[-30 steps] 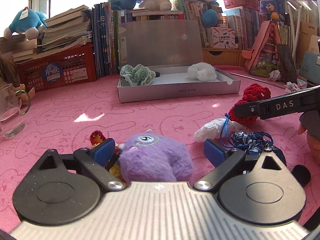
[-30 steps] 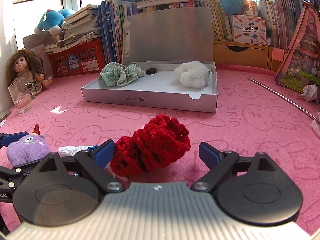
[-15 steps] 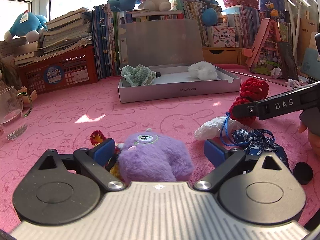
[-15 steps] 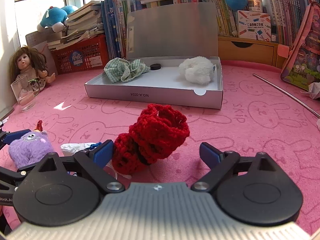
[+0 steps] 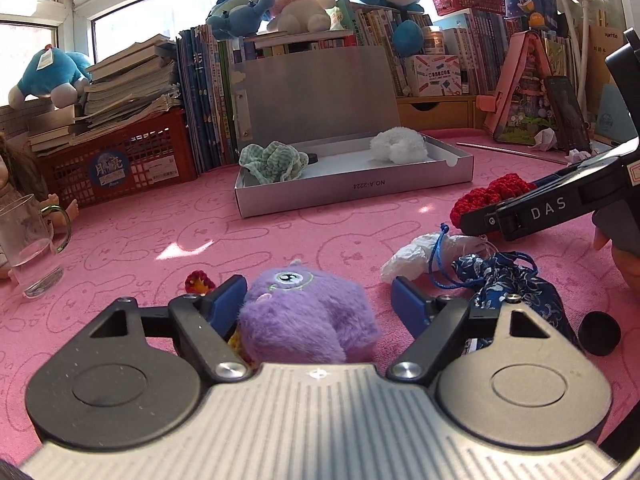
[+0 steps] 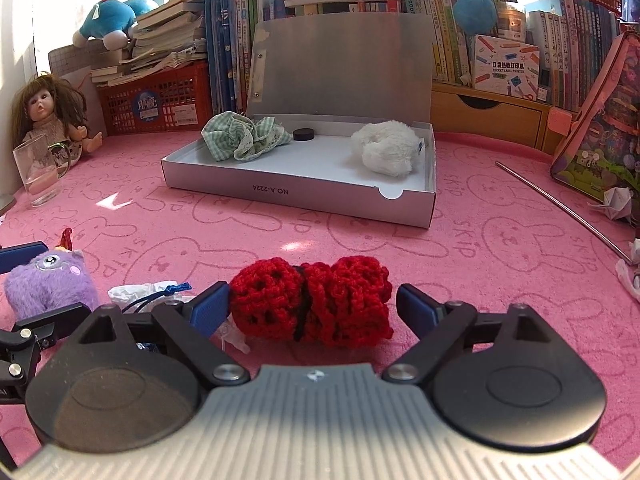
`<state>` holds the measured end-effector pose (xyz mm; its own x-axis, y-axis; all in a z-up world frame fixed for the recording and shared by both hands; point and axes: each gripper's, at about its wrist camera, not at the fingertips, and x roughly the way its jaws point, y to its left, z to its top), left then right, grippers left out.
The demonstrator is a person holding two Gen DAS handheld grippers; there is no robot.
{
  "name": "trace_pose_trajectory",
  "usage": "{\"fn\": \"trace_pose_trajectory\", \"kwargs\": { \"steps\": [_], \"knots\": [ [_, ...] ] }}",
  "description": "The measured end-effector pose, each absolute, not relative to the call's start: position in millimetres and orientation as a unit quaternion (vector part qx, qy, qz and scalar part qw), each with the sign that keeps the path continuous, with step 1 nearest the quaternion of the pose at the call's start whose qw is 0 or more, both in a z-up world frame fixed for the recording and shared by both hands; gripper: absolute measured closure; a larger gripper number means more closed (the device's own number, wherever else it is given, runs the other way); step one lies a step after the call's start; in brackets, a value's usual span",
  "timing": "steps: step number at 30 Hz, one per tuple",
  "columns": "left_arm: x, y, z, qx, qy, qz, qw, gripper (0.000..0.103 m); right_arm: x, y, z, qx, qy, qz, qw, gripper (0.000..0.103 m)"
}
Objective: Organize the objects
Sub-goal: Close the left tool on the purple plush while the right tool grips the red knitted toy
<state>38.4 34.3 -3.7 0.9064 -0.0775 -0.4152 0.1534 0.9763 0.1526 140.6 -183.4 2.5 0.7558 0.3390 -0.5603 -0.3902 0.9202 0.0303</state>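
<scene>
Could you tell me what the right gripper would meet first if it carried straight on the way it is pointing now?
Most likely the red crocheted piece, lying on the pink mat between the open fingers of the right gripper. Beyond it the mat looks bare up to the white box, though depth is hard to judge.

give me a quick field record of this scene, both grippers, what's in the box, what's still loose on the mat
left gripper: jaws have just been closing around the purple plush; left pad touches it, right pad still apart
right gripper: jaws open, straddling the red crochet piece on the mat
box: lid up; holds green checked cloth, black disc, white fluffy toy
loose on mat: blue drawstring pouch, white crumpled bag
far left: glass mug
</scene>
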Motion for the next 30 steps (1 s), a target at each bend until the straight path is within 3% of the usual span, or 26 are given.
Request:
{"fn": "trace_pose_trajectory", "kwargs": {
  "steps": [2, 4, 14, 16, 19, 24, 30],
  "knots": [
    [37, 34, -4, 0.101, 0.206, -0.055, 0.972, 0.032, 139, -181, 1, -0.055, 0.288, 0.193, 0.936, 0.01],
    [38, 35, -4, 0.105, 0.208, -0.051, 0.971, 0.033, 139, -180, 0, -0.061, 0.289, 0.193, 0.936, 0.01],
    [48, 26, -16, 0.137, 0.22, -0.038, 0.965, 0.024, 143, -179, -3, -0.052, 0.301, 0.191, 0.933, 0.012],
    [47, 27, -15, 0.132, 0.218, -0.039, 0.966, 0.025, 142, -180, -3, -0.048, 0.303, 0.193, 0.932, 0.014],
    [47, 30, -12, 0.121, 0.219, -0.043, 0.967, 0.035, 142, -180, -2, -0.047, 0.304, 0.195, 0.931, 0.021],
    [46, 34, -5, 0.094, 0.225, -0.05, 0.969, 0.037, 138, -178, 2, -0.047, 0.294, 0.197, 0.934, 0.034],
    [48, 33, 10, 0.078, 0.217, -0.058, 0.971, 0.037, 143, -185, 9, -0.02, 0.292, 0.189, 0.937, 0.036]
  ]
}}
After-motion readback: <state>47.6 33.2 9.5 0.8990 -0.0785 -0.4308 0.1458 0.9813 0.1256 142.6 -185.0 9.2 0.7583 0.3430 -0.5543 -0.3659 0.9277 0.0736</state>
